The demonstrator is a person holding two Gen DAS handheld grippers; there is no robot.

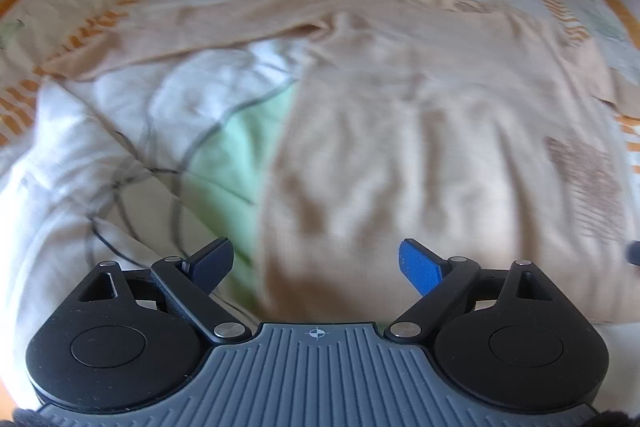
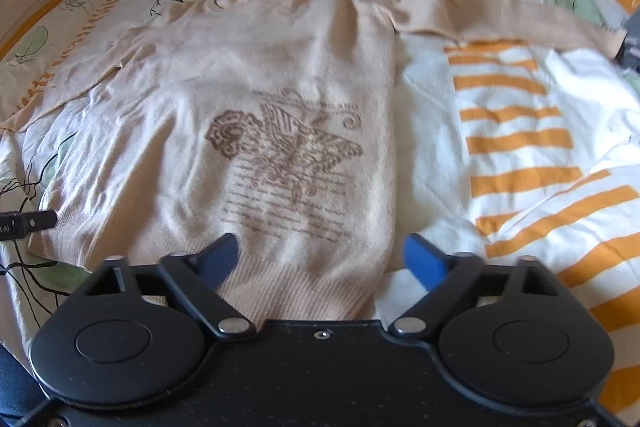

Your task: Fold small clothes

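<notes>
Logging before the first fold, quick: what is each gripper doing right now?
Left gripper: open, holding nothing, over the beige sweater.
Right gripper: open, holding nothing, at the sweater's hem.

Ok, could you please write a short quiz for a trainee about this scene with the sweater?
1. True or false: the beige sweater lies spread flat on the bedspread.
2. What does the brown print show? A) butterfly B) car C) star
3. The left gripper and the right gripper are both ____.

Key: 1 true; 2 A; 3 open
</notes>
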